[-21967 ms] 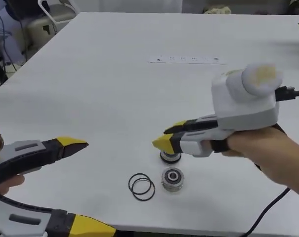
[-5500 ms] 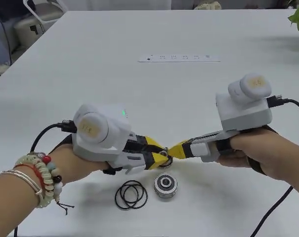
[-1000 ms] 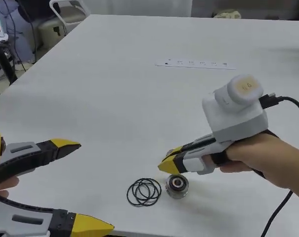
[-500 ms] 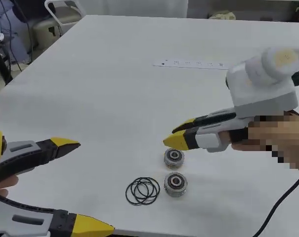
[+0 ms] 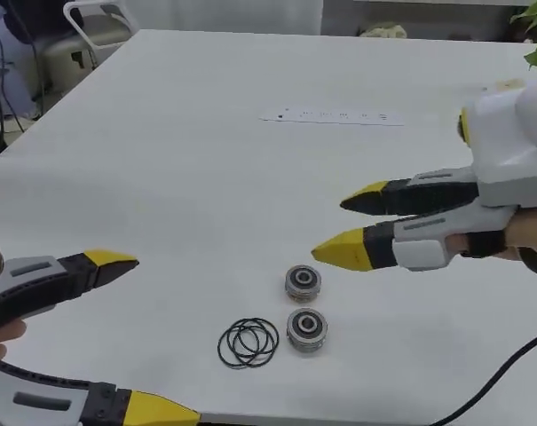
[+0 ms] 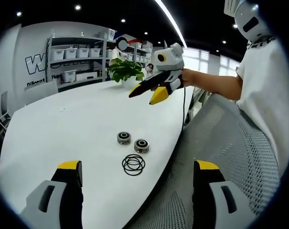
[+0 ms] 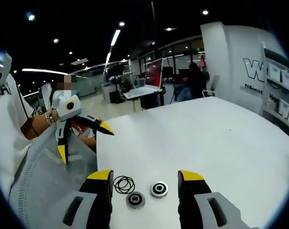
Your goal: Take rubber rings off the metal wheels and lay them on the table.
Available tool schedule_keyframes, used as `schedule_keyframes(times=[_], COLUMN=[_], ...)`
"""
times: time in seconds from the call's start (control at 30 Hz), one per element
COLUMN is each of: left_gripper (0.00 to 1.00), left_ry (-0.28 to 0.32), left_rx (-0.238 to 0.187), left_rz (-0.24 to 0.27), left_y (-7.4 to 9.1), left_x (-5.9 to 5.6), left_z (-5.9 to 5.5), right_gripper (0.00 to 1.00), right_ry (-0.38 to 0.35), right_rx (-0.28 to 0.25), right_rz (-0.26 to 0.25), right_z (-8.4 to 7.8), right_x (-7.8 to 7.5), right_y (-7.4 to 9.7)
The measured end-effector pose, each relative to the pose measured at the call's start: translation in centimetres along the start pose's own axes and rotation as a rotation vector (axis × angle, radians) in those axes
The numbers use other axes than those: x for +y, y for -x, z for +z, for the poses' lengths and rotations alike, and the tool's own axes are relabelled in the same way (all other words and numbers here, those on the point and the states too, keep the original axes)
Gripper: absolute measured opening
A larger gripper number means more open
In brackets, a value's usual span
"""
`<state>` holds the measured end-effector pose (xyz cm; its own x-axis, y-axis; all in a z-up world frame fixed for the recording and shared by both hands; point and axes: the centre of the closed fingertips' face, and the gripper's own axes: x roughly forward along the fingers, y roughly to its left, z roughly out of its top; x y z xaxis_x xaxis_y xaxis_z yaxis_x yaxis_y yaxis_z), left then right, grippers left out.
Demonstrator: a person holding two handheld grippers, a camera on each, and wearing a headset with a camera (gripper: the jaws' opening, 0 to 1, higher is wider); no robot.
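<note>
Two wheels (image 5: 303,280): side by side on the table (image 5: 206,160).
Rings (image 5: 248,342): piled just beside the nearer wheel (image 5: 306,327).
Right tool (image 5: 330,229): jaws apart, empty, above the wheels.
Left tool (image 5: 164,339): jaws apart, empty.
Next: I think I should hold one wheel still and pinch only rubber.

The right gripper (image 5: 330,228) and left gripper (image 5: 167,338) look alike: pale grey shells, black jaws and pointed yellow tips. A black cable (image 5: 503,373) trails from the right one. The person wears a white short-sleeved top (image 6: 261,76) and a white headset (image 6: 249,19).
</note>
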<state>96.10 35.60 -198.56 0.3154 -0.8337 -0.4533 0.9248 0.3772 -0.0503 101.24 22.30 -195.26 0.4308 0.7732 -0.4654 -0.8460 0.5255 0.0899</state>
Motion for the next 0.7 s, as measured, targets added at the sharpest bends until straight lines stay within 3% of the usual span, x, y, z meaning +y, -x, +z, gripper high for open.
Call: schedule_keyframes(times=[0.17,0.4,0.7], left_gripper=[0.95,0.96,0.99], left_ry=[0.003,0.011,0.019], left_rx=[-0.004,-0.017,-0.026], left_rz=[-0.006,0.001,0.023], left_y=[0.0,0.0,0.1], left_x=[-0.1,0.1,0.5], left_z=[0.1,0.2,0.4], right_gripper=[0.66,0.74,0.84], right_ry=[0.042,0.005,-0.007], right_rx=[-0.027,-0.033,0.029], right_rz=[-0.065,-0.067,-0.044], right_z=[-1.1,-3.0,-6.4], right_x=[-0.3,0.5,2.4], right_y=[1.8,2.9,2.7])
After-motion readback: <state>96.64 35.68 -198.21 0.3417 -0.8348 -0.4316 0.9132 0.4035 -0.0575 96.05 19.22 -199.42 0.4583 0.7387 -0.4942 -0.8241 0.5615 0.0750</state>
